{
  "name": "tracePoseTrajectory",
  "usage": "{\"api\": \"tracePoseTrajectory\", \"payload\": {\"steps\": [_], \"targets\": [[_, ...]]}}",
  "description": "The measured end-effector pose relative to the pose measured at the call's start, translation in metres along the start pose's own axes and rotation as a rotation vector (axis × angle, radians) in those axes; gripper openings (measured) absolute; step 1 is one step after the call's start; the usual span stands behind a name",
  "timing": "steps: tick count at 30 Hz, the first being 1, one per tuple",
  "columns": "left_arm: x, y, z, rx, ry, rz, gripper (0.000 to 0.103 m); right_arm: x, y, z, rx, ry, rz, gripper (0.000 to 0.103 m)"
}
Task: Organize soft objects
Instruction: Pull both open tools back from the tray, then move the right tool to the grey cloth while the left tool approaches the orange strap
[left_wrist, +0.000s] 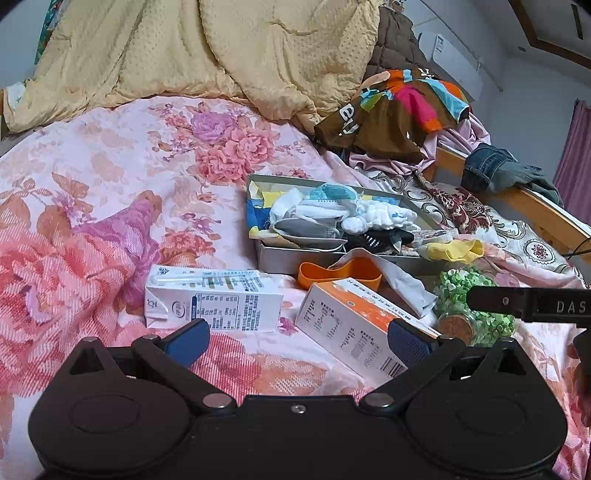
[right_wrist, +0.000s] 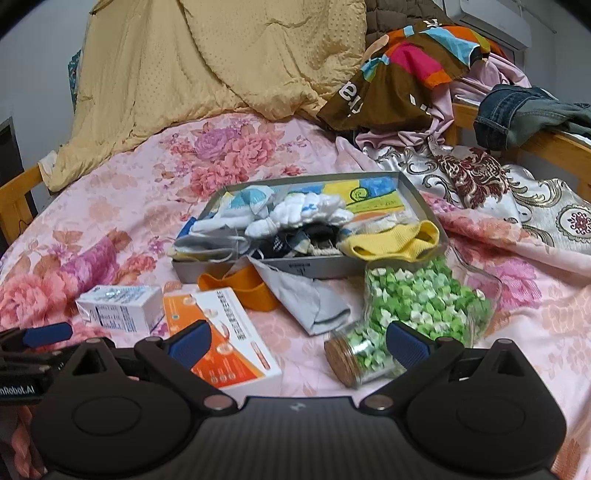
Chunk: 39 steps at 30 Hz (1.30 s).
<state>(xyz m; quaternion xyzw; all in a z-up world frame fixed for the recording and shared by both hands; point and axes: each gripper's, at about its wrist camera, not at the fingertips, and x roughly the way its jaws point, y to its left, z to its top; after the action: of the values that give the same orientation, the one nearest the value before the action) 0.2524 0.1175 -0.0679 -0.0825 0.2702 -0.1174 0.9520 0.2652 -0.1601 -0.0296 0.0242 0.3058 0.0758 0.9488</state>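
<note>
Both grippers hover over the bed with nothing in them, the left gripper (left_wrist: 297, 341) and the right gripper (right_wrist: 297, 341) spread wide. The grey box (right_wrist: 314, 267) already holds socks, with the yellow sock (right_wrist: 397, 242) draped over its near right corner and a grey cloth (right_wrist: 310, 299) spilling out the front onto the floral sheet (left_wrist: 110, 184). I'd pinch the cloth mid-fold, probably it's a sock, and steer clear of the jar of green stars (right_wrist: 413, 306) just beside it.

Cartons (left_wrist: 212, 297), orange cup (left_wrist: 338, 273) and jar (right_wrist: 410, 314) block the tray's (left_wrist: 295, 256) near side.
</note>
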Motion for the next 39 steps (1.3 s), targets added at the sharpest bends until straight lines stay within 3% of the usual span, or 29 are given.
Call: {"api": "tracePoseTrajectory", "payload": {"steps": [15,22,27,31,39], "targets": [[0.029,-0.003,0.029,0.064,-0.031,-0.012,0.102,0.038,-0.004,0.031,-0.028,0.022,0.012,0.103],[0.053,-0.003,0.043,0.084,-0.019,-0.086,0.102,0.055,-0.005,0.040,-0.128,0.058,0.041,0.103],[0.072,-0.003,0.054,0.137,-0.013,-0.169,0.102,0.065,-0.006,0.044,-0.285,0.088,0.079,0.103],[0.093,-0.004,0.060,0.156,0.045,-0.220,0.102,0.074,-0.004,0.048,-0.377,0.110,0.116,0.102],[0.127,0.018,0.068,0.046,0.164,-0.270,0.100,0.093,0.001,0.055,-0.440,0.153,0.180,0.088]]}}
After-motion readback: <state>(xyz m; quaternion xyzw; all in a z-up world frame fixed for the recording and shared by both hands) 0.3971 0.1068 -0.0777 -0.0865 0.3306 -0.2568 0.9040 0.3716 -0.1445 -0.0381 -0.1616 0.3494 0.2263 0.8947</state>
